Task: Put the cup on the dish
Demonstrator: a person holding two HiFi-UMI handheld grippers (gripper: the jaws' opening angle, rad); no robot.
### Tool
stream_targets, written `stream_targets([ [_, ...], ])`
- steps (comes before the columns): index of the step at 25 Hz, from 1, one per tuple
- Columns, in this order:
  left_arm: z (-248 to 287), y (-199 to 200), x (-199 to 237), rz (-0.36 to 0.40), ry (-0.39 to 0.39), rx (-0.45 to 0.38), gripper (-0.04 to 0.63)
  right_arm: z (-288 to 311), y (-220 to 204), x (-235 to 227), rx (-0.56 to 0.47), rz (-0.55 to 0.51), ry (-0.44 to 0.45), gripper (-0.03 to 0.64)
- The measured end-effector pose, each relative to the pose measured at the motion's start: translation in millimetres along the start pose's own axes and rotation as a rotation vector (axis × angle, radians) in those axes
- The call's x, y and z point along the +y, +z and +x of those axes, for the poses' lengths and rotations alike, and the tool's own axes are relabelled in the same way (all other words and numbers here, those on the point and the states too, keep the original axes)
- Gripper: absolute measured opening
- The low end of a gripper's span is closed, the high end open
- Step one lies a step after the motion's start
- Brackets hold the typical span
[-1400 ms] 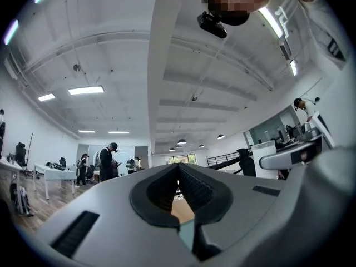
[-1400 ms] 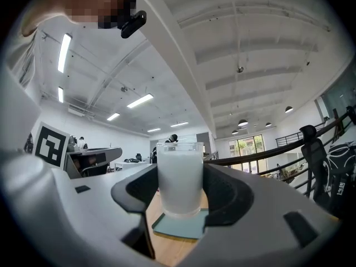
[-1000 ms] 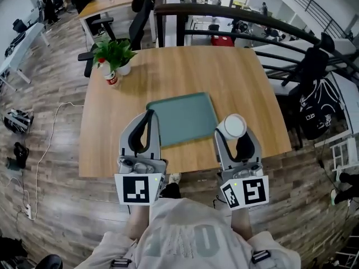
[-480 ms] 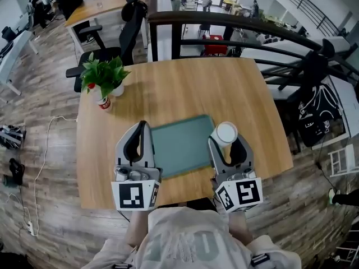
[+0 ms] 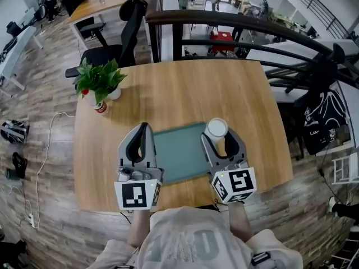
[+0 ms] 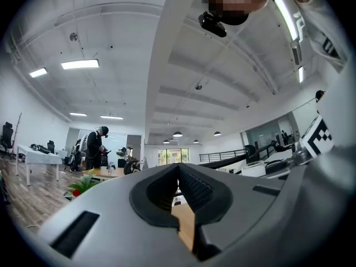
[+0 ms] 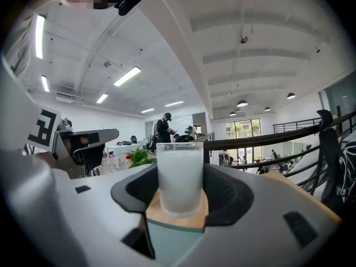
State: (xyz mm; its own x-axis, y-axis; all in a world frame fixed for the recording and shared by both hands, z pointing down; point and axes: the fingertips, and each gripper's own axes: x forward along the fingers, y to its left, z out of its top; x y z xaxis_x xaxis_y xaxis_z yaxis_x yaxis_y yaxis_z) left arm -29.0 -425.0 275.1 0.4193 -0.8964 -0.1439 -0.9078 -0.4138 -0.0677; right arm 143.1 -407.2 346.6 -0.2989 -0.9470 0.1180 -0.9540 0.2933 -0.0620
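Shifted leftward, right claw (image 5: 219, 140) pinches the cup (image 5: 216, 128) by the dish (image 5: 179, 153) corner; left claw (image 5: 143, 129) pressed together.

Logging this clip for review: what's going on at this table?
A person holds a gripper in each hand over a wooden table. The right gripper is shut on a frosted white cup, upright, at the far right corner of the green dish. Whether the cup rests on anything yet can't be told. The left gripper is shut and empty at the dish's left edge.
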Motion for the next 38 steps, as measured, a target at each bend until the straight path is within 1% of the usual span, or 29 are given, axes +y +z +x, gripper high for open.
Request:
stream_targets([
  [3, 5, -10, -6, -0.003, 0.007, 0.032, 0.011, 11, -12, -11, 0.034, -0.006, 0.003, 0.255],
  [9, 18, -13, -3, 0.003, 0.037, 0.032, 0.011, 38, -36, -25, 0.095, -0.03, 0.017, 0.255],
  [12, 19, -19, -1, 0.008, 0.05, 0.054, 0.011, 42, -52, -27, 0.136, -0.026, 0.022, 0.255],
  [18, 24, -34, 13, 0.014, 0.094, 0.1, 0.011, 63, -94, -27, 0.237, -0.006, 0.054, 0.255],
  [24, 33, -51, 26, 0.026, 0.123, 0.15, 0.011, 85, -142, -32, 0.349, -0.036, 0.066, 0.255],
  [32, 47, -78, 31, 0.024, 0.125, 0.215, 0.011, 100, -208, -39, 0.492, -0.028, 0.071, 0.255],
  [38, 54, -95, 29, 0.021, 0.122, 0.267, 0.011, 109, -234, -45, 0.52, -0.012, 0.077, 0.255],
])
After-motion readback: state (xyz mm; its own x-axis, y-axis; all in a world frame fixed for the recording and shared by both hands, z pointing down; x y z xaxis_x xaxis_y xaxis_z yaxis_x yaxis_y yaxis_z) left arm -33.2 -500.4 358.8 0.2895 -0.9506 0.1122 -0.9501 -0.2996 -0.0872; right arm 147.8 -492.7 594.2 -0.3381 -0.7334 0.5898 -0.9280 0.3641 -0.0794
